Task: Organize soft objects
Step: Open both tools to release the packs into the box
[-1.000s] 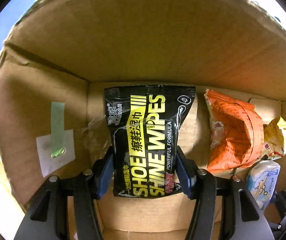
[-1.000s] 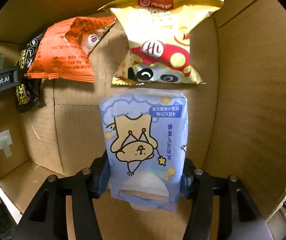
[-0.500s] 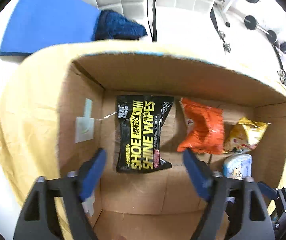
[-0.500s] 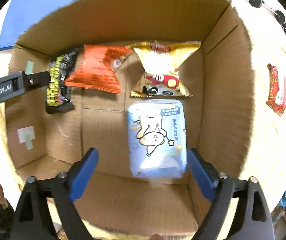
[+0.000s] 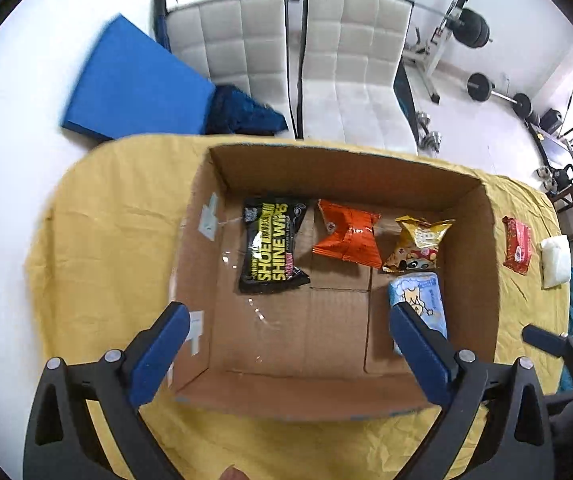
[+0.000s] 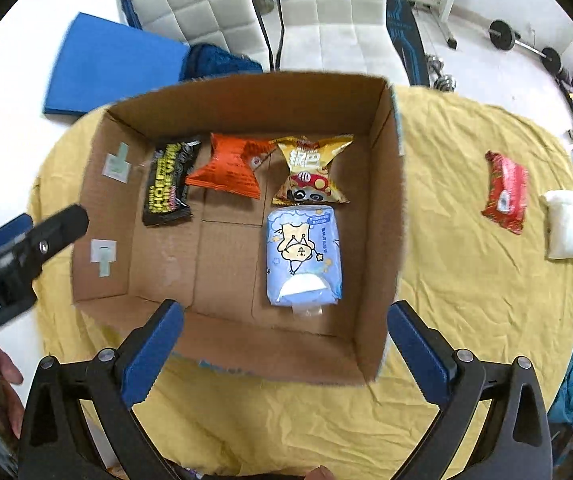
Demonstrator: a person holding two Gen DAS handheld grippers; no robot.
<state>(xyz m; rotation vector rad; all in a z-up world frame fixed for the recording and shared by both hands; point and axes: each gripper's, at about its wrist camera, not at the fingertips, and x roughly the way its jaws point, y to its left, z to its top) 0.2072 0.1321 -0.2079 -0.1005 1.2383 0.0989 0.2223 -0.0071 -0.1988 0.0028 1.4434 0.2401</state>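
left gripper [image 5: 286, 344] spread wide, empty | right gripper [image 6: 286, 340] spread wide, empty | crinkly red foil packet [image 6: 504, 192] on yellow cloth [image 6: 466, 280], right of open cardboard box [image 6: 384, 208] | likely light, soft, slippery; pinch across flat middle

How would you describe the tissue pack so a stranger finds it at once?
Look inside the cardboard box on the yellow cloth. Along its right wall, nearer the camera than the row of three packets, lies the tissue pack. It alone is pale blue, with a cartoon bear.
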